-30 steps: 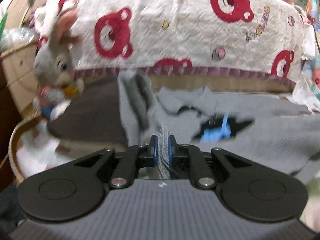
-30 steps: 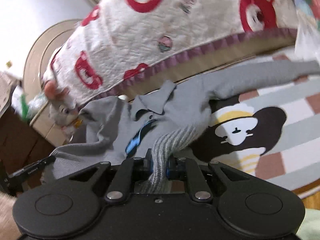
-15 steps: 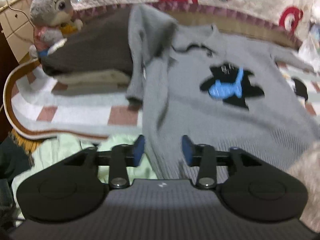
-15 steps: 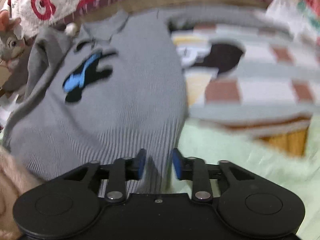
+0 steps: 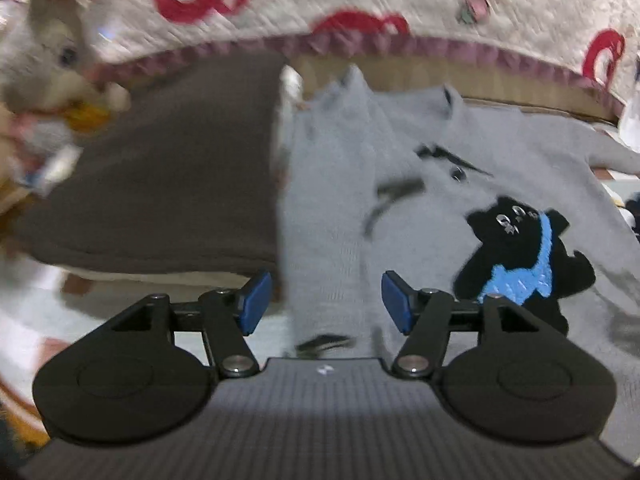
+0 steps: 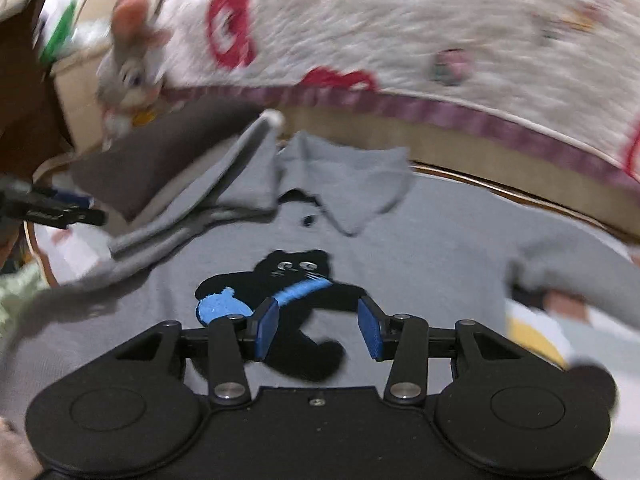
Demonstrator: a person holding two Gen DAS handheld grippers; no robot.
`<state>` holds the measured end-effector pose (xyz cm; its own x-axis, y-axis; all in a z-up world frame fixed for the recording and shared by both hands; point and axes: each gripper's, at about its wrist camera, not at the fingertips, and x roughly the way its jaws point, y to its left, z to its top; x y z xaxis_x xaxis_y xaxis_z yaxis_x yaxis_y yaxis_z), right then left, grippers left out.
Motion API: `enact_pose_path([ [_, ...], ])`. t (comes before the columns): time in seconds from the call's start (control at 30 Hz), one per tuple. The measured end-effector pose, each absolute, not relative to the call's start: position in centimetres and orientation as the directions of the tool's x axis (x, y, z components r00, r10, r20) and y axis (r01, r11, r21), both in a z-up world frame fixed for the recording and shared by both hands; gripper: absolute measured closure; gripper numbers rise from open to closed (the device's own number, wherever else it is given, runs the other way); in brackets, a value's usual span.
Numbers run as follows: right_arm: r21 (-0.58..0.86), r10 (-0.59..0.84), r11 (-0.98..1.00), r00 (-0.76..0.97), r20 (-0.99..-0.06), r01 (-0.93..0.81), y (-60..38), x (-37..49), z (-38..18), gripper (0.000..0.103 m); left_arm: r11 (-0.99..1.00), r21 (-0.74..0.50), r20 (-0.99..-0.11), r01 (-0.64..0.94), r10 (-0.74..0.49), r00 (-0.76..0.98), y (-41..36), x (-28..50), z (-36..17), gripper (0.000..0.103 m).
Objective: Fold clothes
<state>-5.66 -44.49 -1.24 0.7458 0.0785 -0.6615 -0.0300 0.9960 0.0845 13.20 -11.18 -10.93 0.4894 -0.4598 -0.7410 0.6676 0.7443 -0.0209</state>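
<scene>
A grey collared sweater [image 5: 420, 216] with a black cat patch [image 5: 520, 264] lies front up on the mat. Its left sleeve [image 5: 328, 208] is folded over the body. My left gripper [image 5: 323, 306] is open and empty, hovering over that sleeve. In the right wrist view the sweater [image 6: 420, 256] fills the middle, collar [image 6: 344, 188] at the far end. My right gripper [image 6: 318, 328] is open and empty above the cat patch [image 6: 292, 292]. The left gripper [image 6: 52, 208] shows at the left edge there.
A folded brown garment [image 5: 160, 184] lies left of the sweater. A stuffed rabbit [image 5: 52, 64] sits at the far left. A white quilt with red bears [image 5: 400, 0] drapes behind. The checked mat [image 6: 560, 328] shows at the right.
Both grippers let go of the sweater's hem, opened wide, and moved forward over the sweater, which now lies flat on the mat.
</scene>
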Motion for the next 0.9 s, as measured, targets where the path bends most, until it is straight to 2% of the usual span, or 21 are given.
enact_pose_path([
  [0.03,0.068,0.085,0.996,0.738,-0.669,-0.053,-43.7,-4.1,-1.9,0.054,0.743,-0.044,-0.749,0.668,-0.467,0.47,-11.7,13.8,-11.9,0.043],
  [0.2,0.058,0.126,0.991,0.721,-0.681,-0.119,-41.0,1.1,-4.9,0.054,0.729,0.012,-0.785,0.684,-0.417,0.459,-13.0,16.3,-16.6,0.042],
  [0.27,0.063,0.135,0.99,0.709,-0.692,-0.127,-40.3,2.0,-5.8,0.054,0.72,-0.002,-0.79,0.694,-0.426,0.44,-12.9,17.2,-17.7,0.035],
  [0.3,0.059,0.134,0.99,0.706,-0.696,-0.13,-40.2,2.0,-6.1,0.054,0.722,-0.025,-0.778,0.691,-0.448,0.44,-12.5,17.5,-17.7,0.039],
  [0.37,0.051,0.133,0.989,0.698,-0.704,-0.136,-39.9,2.0,-6.6,0.054,0.719,-0.028,-0.767,0.694,-0.46,0.446,-12.2,17.3,-16.9,0.085],
  [0.53,0.009,0.067,0.996,0.698,-0.713,-0.087,-40.8,0.6,-8.1,0.052,0.704,0.05,-0.709,0.708,-0.474,0.522,-12.3,15.6,-13.6,0.097],
  [0.6,-0.001,0.024,0.999,0.684,-0.729,-0.035,-41.5,0.4,-8.8,0.05,0.702,0.063,-0.669,0.709,-0.498,0.552,-12.1,15.2,-11.7,0.097],
  [0.7,0.072,0.015,0.996,0.685,-0.728,0.055,-42.5,-0.5,-8.9,0.047,0.699,0.084,-0.604,0.71,-0.531,0.594,-11.9,14.4,-8.8,0.097],
  [0.8,0.081,0.018,0.995,0.674,-0.738,0.062,-42.7,-0.8,-9.5,0.043,0.697,0.105,-0.536,0.71,-0.561,0.631,-11.6,13.7,-6.0,0.097],
  [0.9,0.091,0.025,0.994,0.668,-0.743,0.065,-43.0,-1.0,-10.3,0.042,0.707,0.051,-0.502,0.706,-0.593,0.63,-10.8,16.8,-1.6,0.097],
])
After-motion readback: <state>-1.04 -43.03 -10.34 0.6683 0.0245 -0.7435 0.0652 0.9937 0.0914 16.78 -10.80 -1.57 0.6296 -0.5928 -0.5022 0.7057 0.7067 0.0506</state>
